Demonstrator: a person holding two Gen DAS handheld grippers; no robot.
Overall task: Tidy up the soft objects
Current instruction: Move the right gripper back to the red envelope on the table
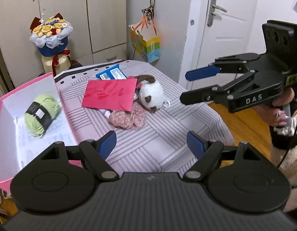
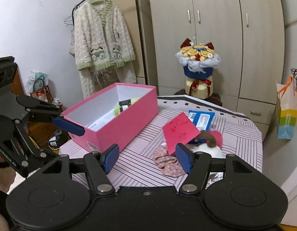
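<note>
My left gripper (image 1: 151,144) stands wide, nothing between its blue pads, hanging above the striped cloth just beside the pink box (image 1: 6,104). My right gripper (image 2: 147,158) is also released and empty, its jaws parted a fair way (a little narrower than the left), over the near edge of the table with the floral pink cloth (image 2: 167,163) just ahead of its right pad. The table (image 1: 167,134) wears a lilac cover with dark stripes; behind it are pale wardrobe doors (image 2: 216,38), a paper-flower bouquet (image 1: 50,36), a fluffy cream robe (image 2: 102,38) on a hanger, a white door (image 1: 231,19) and a bright gift bag (image 1: 146,46) hung on the wall. The green yarn ball (image 1: 41,113), banded with a dark label, already lies inside the box. Still out on the cover are a white plush toy (image 1: 151,94) with brown ears, partly under a red envelope (image 1: 110,94), the crumpled floral cloth touching it, and a blue packet (image 1: 111,74) behind.
</note>
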